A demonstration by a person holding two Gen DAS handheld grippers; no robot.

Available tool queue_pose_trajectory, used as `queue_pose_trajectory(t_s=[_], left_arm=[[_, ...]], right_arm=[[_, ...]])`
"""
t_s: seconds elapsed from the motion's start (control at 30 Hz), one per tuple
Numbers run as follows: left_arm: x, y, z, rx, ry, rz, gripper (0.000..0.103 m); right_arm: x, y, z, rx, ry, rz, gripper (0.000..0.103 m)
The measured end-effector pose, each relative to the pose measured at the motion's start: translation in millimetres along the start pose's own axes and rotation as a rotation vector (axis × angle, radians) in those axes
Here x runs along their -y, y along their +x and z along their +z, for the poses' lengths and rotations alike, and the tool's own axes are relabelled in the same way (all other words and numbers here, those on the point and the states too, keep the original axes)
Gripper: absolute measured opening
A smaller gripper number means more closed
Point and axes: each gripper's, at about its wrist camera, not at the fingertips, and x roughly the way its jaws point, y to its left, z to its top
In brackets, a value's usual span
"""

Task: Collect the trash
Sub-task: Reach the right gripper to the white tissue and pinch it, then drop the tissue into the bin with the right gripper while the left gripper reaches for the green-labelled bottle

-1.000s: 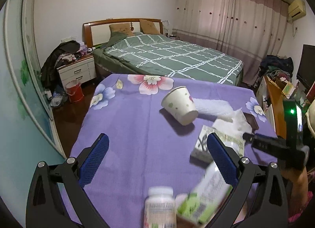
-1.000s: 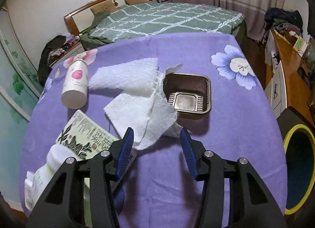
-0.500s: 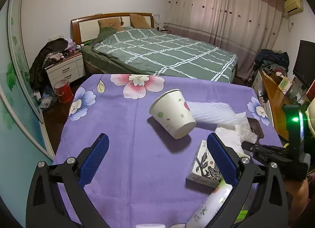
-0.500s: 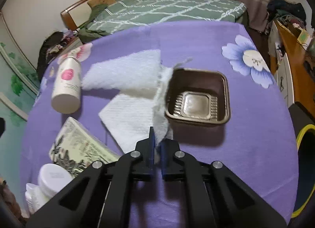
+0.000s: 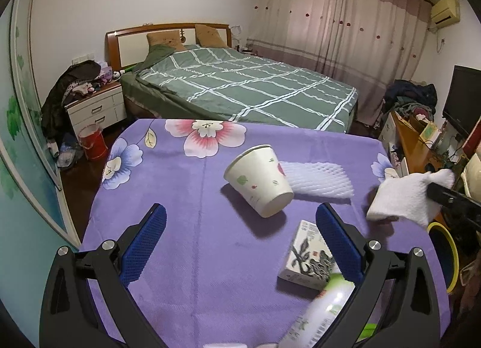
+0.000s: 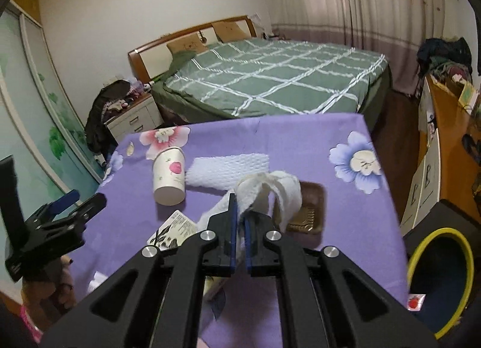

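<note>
Surface: purple floral tablecloth; bed seen at 12 o'clock | Writing: unreadable | left gripper spread; right gripper pinching paper towel

You are working in a lived-in home bedroom: a double bed with a green checked cover, a nightstand heaped with clothes, long pink curtains, a wall air conditioner.

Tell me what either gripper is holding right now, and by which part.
The right gripper pinches the white paper towel by a bunched edge, lifted off the table. The left gripper is open, holding nothing.
</note>
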Motion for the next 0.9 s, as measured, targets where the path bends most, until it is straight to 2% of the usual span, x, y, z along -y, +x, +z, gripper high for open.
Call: queue_pose_trajectory(t_s=[0.17,0.37,0.5,0.63,0.77,0.9], left_arm=[[14,-24,-5,0.024,0.013,-0.015,0.098],[44,-49,-21,0.033,0.045,-0.05,0.098],[66,-63,-35,0.029,0.067,-0.075,0.098],[86,-75,-50,0.022,0.086,-0.089,0.098],[99,-83,-59,0.011,0.094,-0.095,0.098],[108,-90,-65,0.006,0.104,-0.086,0.098]], right_arm=[[25,-43,-17,0.033,0.009,-0.053,0.004],[85,-84,-50,0.032,0.065,-0.181,0.004],[134,-104,-76,0.014,0.124,-0.297,0.004],[192,-105,-103,-0.048,0.196,-0.415,0.006],[230,-91,-121,-0.109,0.236,-0.461,0.006],[256,-84,-129,-0.136,0.274,-0.479,0.02]])
